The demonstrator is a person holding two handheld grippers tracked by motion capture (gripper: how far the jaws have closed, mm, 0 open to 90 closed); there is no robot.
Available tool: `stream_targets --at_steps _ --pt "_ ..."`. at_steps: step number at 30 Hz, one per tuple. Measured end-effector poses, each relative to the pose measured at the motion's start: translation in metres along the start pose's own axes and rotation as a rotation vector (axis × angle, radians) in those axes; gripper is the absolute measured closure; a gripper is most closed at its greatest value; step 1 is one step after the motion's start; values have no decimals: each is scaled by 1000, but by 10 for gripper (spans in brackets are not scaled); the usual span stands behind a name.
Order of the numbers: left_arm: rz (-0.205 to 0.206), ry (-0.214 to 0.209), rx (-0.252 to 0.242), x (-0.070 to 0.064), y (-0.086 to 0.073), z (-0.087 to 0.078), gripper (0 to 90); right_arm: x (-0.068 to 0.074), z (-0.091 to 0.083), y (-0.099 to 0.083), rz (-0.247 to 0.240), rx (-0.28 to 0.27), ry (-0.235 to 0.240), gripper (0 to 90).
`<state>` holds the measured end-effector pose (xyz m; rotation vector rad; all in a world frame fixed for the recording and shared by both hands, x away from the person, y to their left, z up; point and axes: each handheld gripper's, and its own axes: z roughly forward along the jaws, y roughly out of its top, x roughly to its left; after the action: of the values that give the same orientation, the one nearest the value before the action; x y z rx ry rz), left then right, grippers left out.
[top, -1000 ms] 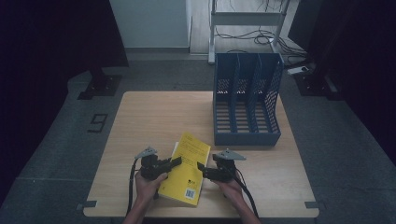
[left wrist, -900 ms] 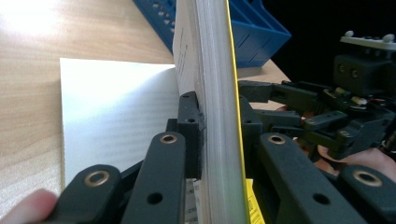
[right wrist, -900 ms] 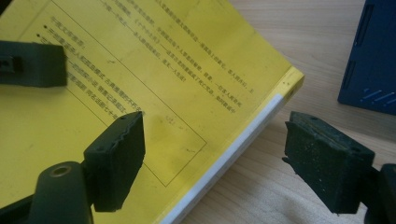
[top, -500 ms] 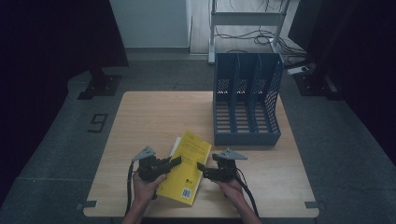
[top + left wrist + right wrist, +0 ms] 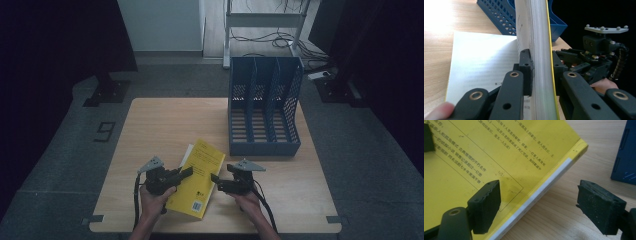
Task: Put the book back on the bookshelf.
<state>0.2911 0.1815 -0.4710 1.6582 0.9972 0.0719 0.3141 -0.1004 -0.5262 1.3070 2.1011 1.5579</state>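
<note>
Two grippers meet at a yellow book

Largest first, we see the bench (image 5: 165, 125), then the blue file rack (image 5: 264, 112). Near its front, our yellow book (image 5: 197, 177) has its page block clamped in the left gripper (image 5: 541, 72) fingers; the right gripper (image 5: 540, 206) fingers gape over its spine edge.

Blue 3-slot file rack (image 5: 264, 112) upright on wood table (image 5: 165, 125), far right side.

Clamped in my left tongs (image 5: 541, 75): a book (image 5: 196, 177) with matt yellow card cover and smooth paper pages. Beneath my tongs, pale grained wooden table (image 5: 165, 125); beyond them, perforated blue plastic rack (image 5: 264, 112).
</note>
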Motion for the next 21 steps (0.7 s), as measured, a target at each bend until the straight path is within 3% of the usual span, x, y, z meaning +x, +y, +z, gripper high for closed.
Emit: stream_targets --at_steps 21 --pt "34 -49 -9 -13 2 -3 780 -1 -1 2 45 -34 138 125"
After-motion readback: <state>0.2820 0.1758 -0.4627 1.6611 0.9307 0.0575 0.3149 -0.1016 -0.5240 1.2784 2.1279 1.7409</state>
